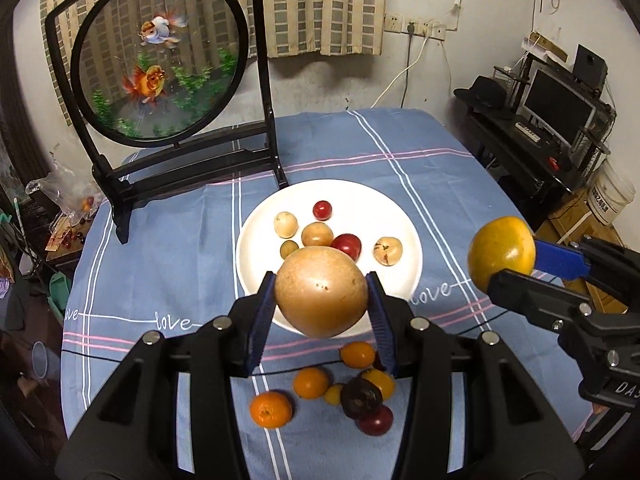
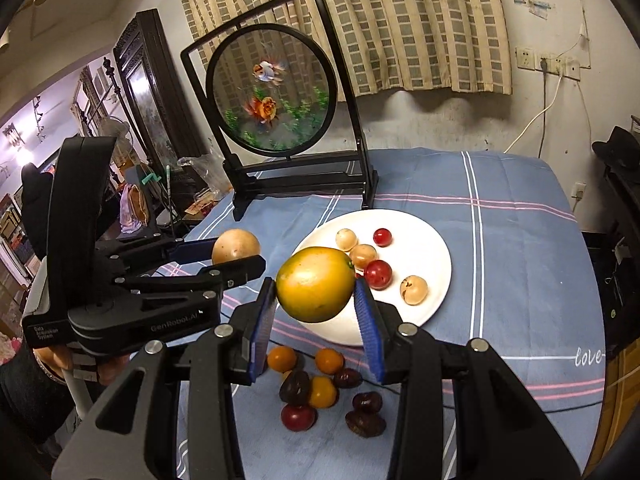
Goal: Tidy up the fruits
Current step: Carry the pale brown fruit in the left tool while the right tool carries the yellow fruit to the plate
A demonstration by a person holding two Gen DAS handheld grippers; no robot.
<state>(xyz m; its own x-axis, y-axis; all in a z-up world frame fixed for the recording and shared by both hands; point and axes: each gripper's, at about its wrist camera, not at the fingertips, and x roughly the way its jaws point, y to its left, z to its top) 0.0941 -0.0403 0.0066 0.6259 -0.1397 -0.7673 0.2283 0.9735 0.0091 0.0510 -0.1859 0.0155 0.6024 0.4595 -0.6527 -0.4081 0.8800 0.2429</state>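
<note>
while left gripper point(image 1: 321, 294) pinches brown pear point(image 1: 321, 292) above white plate point(image 1: 404, 224), right gripper point(image 2: 316, 292) clamps yellow-orange mango point(image 2: 316, 284).

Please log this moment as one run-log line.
left hand-held gripper: holds tan round fruit | right hand-held gripper: holds yellow-orange fruit | both above white plate

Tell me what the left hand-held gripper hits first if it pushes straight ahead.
Probably the white plate: the left hand-held gripper, shut on a tan round fruit, points at its near rim, and the small fruits lie beyond. Its height above the plate is unclear.
</note>
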